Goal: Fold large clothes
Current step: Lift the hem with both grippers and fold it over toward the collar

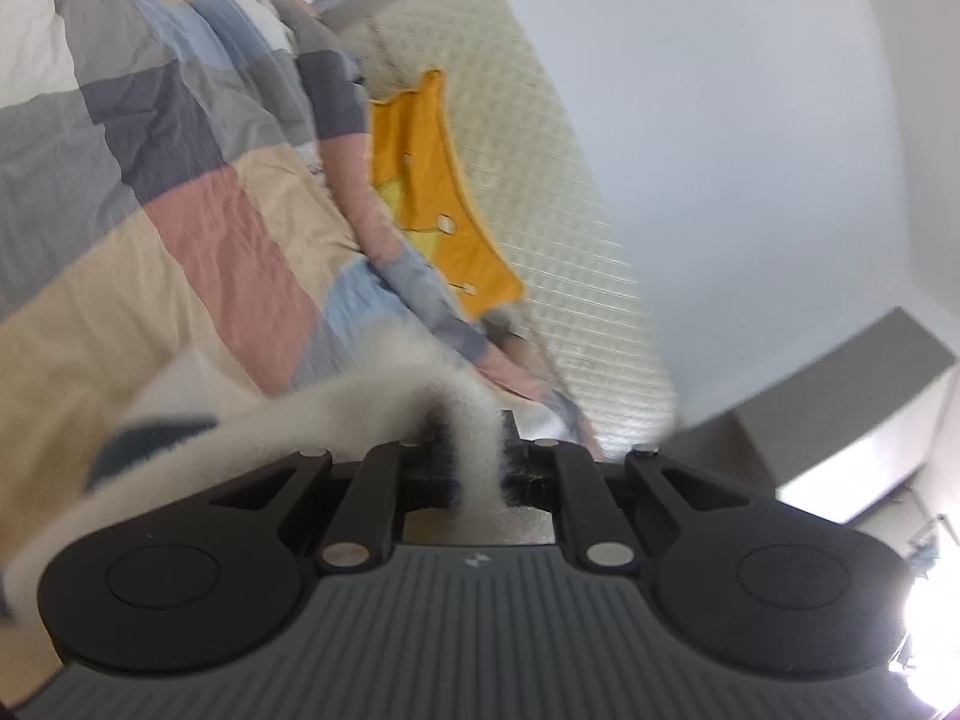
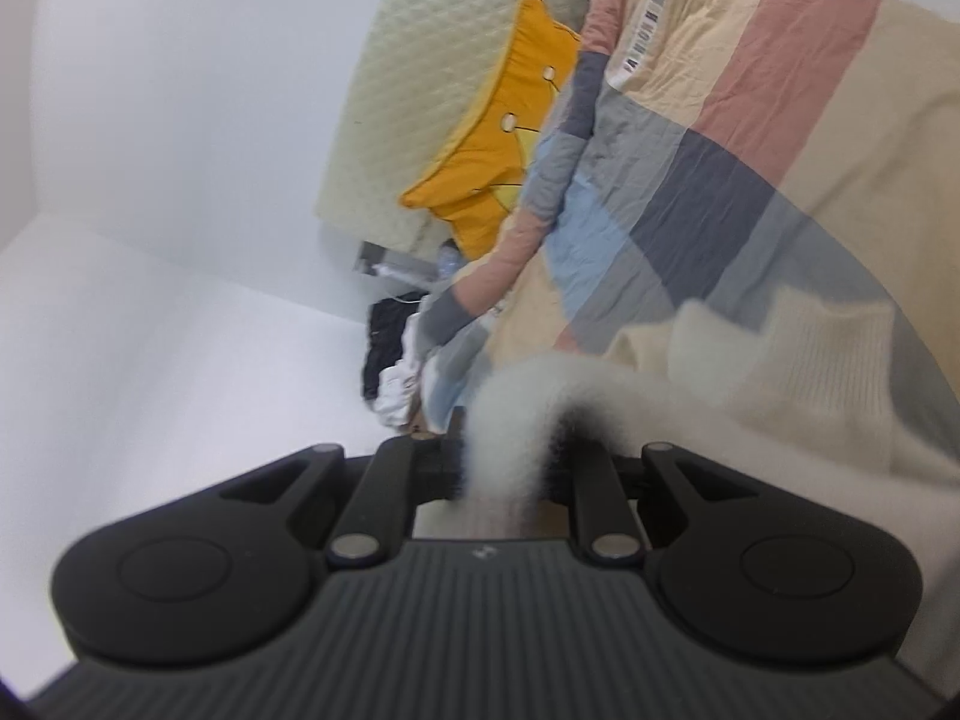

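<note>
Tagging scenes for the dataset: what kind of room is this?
Most likely a bedroom. A patchwork quilt covers what looks like a bed, an orange cushion leans on a padded cream headboard, and both grippers pinch a fluffy cream sweater over the quilt.

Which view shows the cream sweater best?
Right wrist: the sweater spreads across the quilt, its ribbed knit visible. Left wrist shows only a blurred strip of it running into the tongs.
</note>
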`<state>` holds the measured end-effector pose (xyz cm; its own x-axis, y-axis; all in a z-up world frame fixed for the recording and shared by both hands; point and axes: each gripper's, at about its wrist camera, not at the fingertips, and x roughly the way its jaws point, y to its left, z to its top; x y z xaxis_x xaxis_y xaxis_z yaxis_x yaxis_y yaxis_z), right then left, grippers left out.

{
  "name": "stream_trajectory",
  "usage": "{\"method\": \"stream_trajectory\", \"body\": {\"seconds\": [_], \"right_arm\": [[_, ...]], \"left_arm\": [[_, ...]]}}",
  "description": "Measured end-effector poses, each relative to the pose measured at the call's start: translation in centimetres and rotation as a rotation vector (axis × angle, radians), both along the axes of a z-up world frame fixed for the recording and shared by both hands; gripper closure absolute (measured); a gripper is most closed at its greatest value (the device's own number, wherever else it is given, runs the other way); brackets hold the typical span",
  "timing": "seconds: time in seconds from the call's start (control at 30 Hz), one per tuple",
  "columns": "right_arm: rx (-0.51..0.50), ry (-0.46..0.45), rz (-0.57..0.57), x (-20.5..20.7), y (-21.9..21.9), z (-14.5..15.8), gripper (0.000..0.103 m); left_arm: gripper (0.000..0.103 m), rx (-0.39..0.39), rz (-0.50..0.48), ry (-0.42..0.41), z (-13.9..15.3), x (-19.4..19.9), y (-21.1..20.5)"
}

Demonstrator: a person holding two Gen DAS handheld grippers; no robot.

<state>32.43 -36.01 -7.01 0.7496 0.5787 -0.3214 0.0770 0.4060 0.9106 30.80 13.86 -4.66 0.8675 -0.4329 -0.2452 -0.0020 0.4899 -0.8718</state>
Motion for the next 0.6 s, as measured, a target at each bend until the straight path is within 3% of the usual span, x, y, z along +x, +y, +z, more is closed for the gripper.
{"method": "stream_trajectory", "body": {"seconds": [0.2,0.37,0.43,0.6], "right_arm": [[-0.003,0.055,0.008,6.1,0.4,-6.4,0.085],[0.026,0.125,0.017,9.6,0.0,-11.6,0.085],[0.006,0.148,0.033,10.8,0.1,-12.6,0.085],[-0.022,0.108,0.066,13.0,0.1,-13.7,0.085]], "left_arm": [[0.090,0.024,-0.016,0.068,-6.8,9.1,1.7],[0.090,0.032,-0.032,0.030,-11.7,12.6,2.5],[0.090,0.032,-0.028,0.036,-13.4,13.6,2.8],[0.090,0.042,-0.010,0.053,-16.1,15.8,3.0]]}}
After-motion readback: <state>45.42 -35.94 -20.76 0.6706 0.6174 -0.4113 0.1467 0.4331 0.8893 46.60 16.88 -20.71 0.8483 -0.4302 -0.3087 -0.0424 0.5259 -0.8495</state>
